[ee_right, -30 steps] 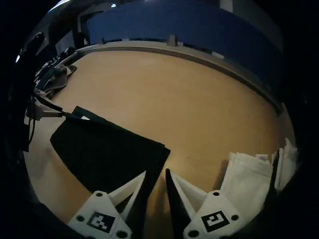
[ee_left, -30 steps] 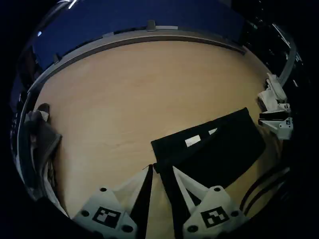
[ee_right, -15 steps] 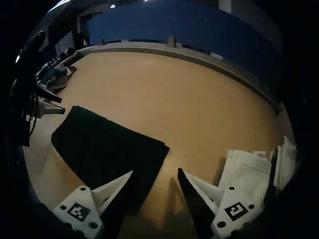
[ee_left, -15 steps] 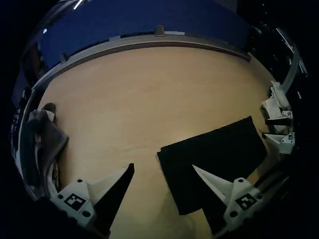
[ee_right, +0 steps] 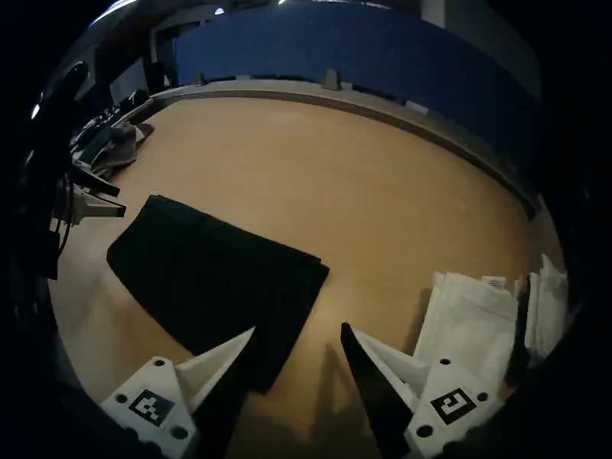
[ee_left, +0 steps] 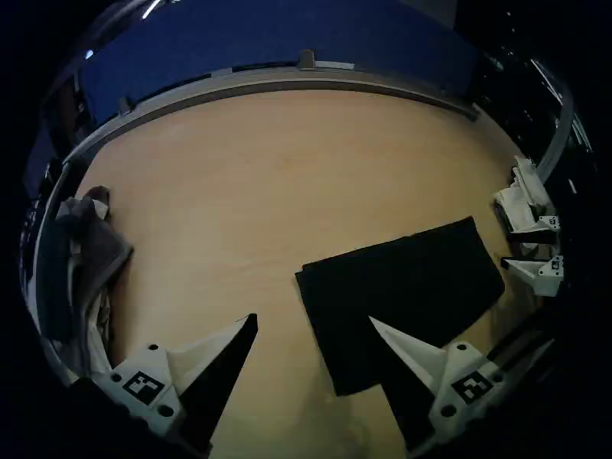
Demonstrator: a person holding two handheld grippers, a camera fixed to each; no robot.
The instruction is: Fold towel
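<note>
A folded black towel (ee_left: 398, 294) lies flat on the light wooden table (ee_left: 260, 183). In the left gripper view my left gripper (ee_left: 312, 327) stands open above the towel's near left corner, nothing between its fingers. The right gripper (ee_left: 535, 245) shows at the far right edge there, open, beside the towel's right side. In the right gripper view the same towel (ee_right: 218, 283) lies ahead to the left, and my right gripper (ee_right: 298, 340) is open just off its near right corner. The left gripper (ee_right: 92, 195) appears open at the far left.
A heap of grey cloth (ee_left: 88, 260) sits at the table's left edge. Folded white towels (ee_right: 478, 325) lie stacked at the right in the right gripper view. A blue partition (ee_left: 268, 38) runs behind the table's far edge.
Both grippers were shut on the towel's corners a second ago and have opened, letting it go. The towel now lies flat with its white label hidden. Both grippers have drawn back slightly.
</note>
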